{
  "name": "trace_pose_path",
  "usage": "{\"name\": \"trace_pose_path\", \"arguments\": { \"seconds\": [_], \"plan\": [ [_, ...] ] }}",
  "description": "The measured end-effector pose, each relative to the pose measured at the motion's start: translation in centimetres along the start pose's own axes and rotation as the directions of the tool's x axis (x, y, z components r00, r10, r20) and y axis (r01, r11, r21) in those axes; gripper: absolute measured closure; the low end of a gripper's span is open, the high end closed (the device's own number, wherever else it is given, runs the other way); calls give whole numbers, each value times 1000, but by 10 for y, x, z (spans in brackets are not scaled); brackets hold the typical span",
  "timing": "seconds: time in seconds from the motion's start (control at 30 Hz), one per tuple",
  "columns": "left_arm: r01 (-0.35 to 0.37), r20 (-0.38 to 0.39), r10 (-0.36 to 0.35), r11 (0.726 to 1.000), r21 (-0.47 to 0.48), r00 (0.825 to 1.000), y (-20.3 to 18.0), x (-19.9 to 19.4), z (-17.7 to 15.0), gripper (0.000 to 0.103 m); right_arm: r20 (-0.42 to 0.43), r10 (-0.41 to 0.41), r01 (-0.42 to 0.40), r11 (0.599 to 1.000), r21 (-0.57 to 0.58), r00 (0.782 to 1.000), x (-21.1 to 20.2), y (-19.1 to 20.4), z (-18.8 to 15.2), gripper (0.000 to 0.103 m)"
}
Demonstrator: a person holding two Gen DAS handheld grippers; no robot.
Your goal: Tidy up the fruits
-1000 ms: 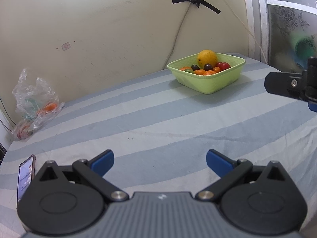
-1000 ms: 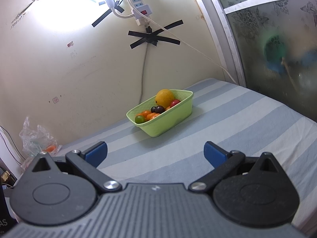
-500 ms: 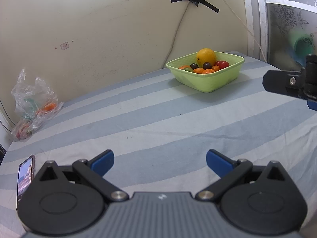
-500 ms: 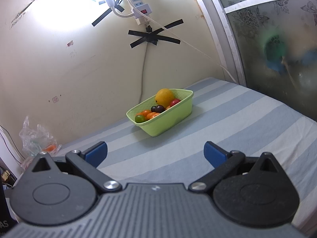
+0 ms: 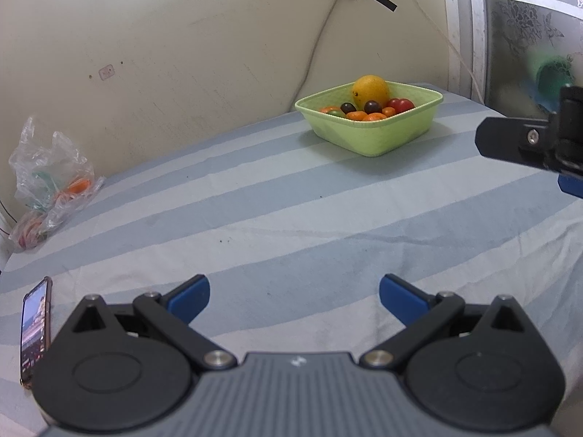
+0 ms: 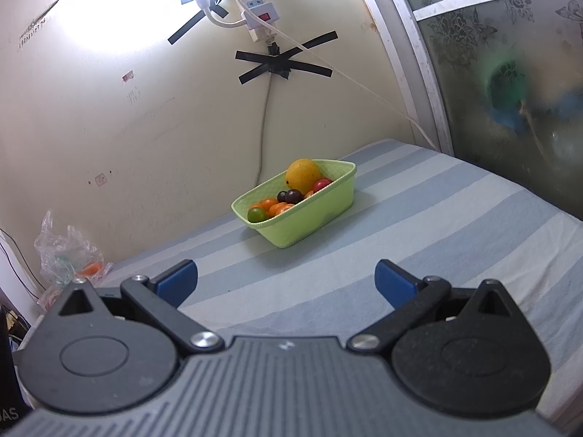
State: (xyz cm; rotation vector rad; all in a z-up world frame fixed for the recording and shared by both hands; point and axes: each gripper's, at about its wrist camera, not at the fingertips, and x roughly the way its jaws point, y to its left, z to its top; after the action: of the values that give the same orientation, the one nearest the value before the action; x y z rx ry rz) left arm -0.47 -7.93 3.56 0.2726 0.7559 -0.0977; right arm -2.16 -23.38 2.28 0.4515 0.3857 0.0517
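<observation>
left wrist view
left hand-held gripper [image 5: 294,293]: blue-tipped fingers spread wide apart, nothing between them, above the striped cloth.
worktop [image 5: 291,218]: covered in a blue and white striped cloth, set against a cream wall.
basket [image 5: 375,138]: light green, sitting far ahead toward the back right, close to the wall, well apart from the fingers.
fruits [image 5: 371,107]: heaped inside the basket; a big yellow-orange one at the back, small orange, dark purple, red and green ones in front of it.
right hand-held gripper [image 5: 528,145]: only a black arm and a bit of blue show at the right edge, to the right of the basket.
plastic bag [image 5: 51,182]: crumpled and clear, at the far left by the wall.
phone [image 5: 34,331]: lying flat at the near left edge.

right wrist view
right hand-held gripper [image 6: 286,280]: fingers wide apart and holding nothing.
basket [image 6: 309,218]: straight ahead on the cloth, well apart from the fingertips.
fruits [image 6: 288,196]: all inside the basket.
power strip [image 6: 257,11]: taped high on the wall, cable hanging down behind the basket.
</observation>
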Motion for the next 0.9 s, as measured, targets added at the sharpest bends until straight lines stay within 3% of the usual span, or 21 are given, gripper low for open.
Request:
{"name": "trace_pose_path", "arguments": {
  "seconds": [0.9],
  "plan": [
    [7,-40,-6,1000,17,999,-5,11,-5,0,-31,-7,7,1000,11,1000,9,-7,-2,0]
  ]
}}
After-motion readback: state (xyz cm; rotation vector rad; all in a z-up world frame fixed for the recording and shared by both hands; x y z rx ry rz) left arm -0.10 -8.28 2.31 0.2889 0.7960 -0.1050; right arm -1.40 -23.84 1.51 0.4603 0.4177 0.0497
